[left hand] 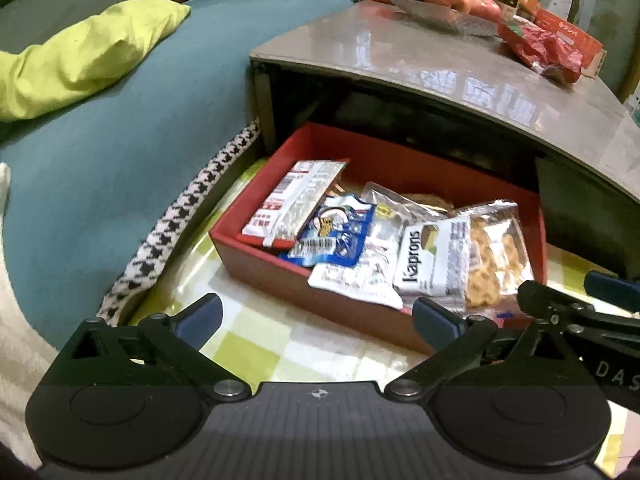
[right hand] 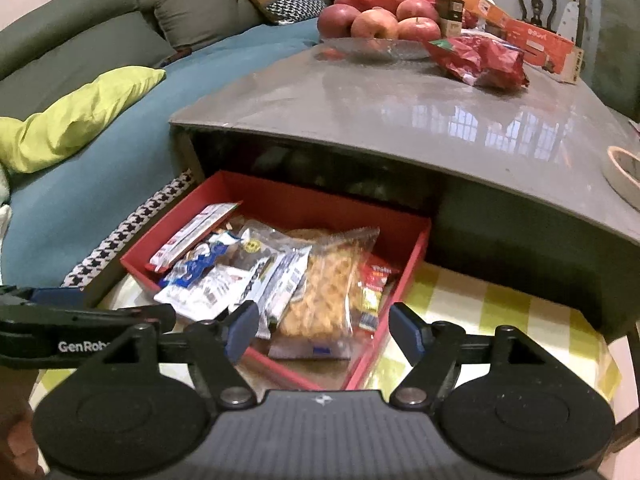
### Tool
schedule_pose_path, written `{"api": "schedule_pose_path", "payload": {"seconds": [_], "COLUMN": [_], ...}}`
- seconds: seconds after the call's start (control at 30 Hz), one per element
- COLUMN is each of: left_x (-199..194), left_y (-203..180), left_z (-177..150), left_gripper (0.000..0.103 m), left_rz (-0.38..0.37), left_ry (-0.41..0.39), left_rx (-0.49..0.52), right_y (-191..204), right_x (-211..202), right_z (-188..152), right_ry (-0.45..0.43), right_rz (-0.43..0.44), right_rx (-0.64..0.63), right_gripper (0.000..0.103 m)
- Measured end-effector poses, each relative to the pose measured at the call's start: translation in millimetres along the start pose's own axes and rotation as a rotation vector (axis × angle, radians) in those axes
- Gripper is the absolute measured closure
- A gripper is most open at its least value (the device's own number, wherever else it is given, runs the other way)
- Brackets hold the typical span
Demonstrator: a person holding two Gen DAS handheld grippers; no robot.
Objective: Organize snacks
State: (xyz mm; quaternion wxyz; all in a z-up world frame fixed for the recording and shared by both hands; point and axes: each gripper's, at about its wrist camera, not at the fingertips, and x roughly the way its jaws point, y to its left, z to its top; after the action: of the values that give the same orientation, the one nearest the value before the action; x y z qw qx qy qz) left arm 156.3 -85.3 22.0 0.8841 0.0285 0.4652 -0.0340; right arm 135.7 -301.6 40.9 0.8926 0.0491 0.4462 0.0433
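A red box (left hand: 280, 276) (right hand: 404, 276) sits on a green checked cloth (left hand: 256, 344) under a grey table. It holds several snack packets: a white Kaprons pack (left hand: 432, 260), a clear bag of golden crisps (left hand: 496, 256) (right hand: 320, 292), a blue and white packet (left hand: 336, 232) (right hand: 196, 264) and a red and white pack (left hand: 296, 200) (right hand: 192, 236) leaning on the left wall. My left gripper (left hand: 318, 314) hangs open just before the box's near wall, empty. My right gripper (right hand: 326, 326) is open over the box's near right corner, and its pads touch nothing.
The glossy grey table top (left hand: 400, 52) (right hand: 360, 96) overhangs the back of the box. On it stand a bowl of apples (right hand: 376, 24), a red bag (right hand: 480, 60), an orange carton (right hand: 532, 36) and a tape roll (right hand: 624, 172). A teal sofa with a lime cushion (left hand: 80, 60) lies left.
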Motion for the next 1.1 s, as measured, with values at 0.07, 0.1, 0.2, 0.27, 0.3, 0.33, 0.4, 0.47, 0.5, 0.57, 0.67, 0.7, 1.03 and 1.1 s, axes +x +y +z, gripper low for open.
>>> {"api": "schedule_pose_path", "payload": {"seconds": [0.07, 0.1, 0.2, 0.27, 0.3, 0.33, 0.4, 0.47, 0.5, 0.57, 0.67, 0.7, 1.03, 1.1], "left_x": [-6.1, -9.7, -19.5, -25.2, -27.9, -30.4, -34.8, -39.6, -41.6, -45.9, -51.6, -53.6, -67.7, -70.9], "left_y": [-0.3, -0.5, 0.4, 1.6, 2.2, 2.7, 3.8, 5.4, 5.9, 6.5, 5.2, 4.3, -7.0, -8.0], "left_z": [-3.9, -6.1, -11.7, -15.1, -16.8, -18.6, -22.1, -25.6, -27.4, -30.8, -35.7, -37.3, -52.4, -53.7], "left_gripper": [0.001, 0.000, 0.000, 0.000, 0.000, 0.000, 0.000, 0.000, 0.000, 0.000, 0.000, 0.000, 0.000, 0.000], "left_rz": [0.002, 0.004, 0.006, 0.002, -0.001, 0.003, 0.013, 0.018, 0.021, 0.023, 0.026, 0.027, 0.046, 0.053], "left_ry": [-0.012, -0.017, -0.033, -0.038, -0.041, -0.044, -0.050, -0.057, -0.059, -0.057, -0.058, -0.059, -0.060, -0.063], "left_rx": [-0.004, -0.006, -0.021, -0.032, -0.038, -0.044, -0.054, -0.063, -0.064, -0.060, -0.052, -0.048, -0.016, -0.014], "right_y": [-0.2, -0.4, -1.4, -2.5, -2.9, -3.1, -2.9, -1.5, -1.0, 1.1, 3.9, 5.2, 5.0, 4.9], "right_x": [-5.3, -8.0, -18.2, -24.7, -27.8, -31.1, -37.2, -42.4, -44.5, -49.2, -56.3, -59.2, -73.3, -76.3], "right_z": [-5.0, -6.7, -11.9, -15.0, -16.6, -18.1, -21.5, -24.9, -26.3, -29.6, -33.4, -34.4, -45.9, -48.2], "right_ry": [0.000, -0.001, -0.012, -0.017, -0.021, -0.023, -0.027, -0.030, -0.030, -0.032, -0.036, -0.039, -0.043, -0.047], "right_rz": [0.004, 0.004, 0.011, 0.016, 0.018, 0.020, 0.026, 0.030, 0.034, 0.042, 0.051, 0.051, 0.019, 0.019], "right_rx": [0.006, 0.008, 0.020, 0.026, 0.029, 0.032, 0.037, 0.041, 0.040, 0.038, 0.034, 0.030, 0.041, 0.043], "right_gripper": [0.021, 0.021, 0.020, 0.020, 0.019, 0.019, 0.019, 0.018, 0.017, 0.014, 0.014, 0.014, 0.014, 0.014]}}
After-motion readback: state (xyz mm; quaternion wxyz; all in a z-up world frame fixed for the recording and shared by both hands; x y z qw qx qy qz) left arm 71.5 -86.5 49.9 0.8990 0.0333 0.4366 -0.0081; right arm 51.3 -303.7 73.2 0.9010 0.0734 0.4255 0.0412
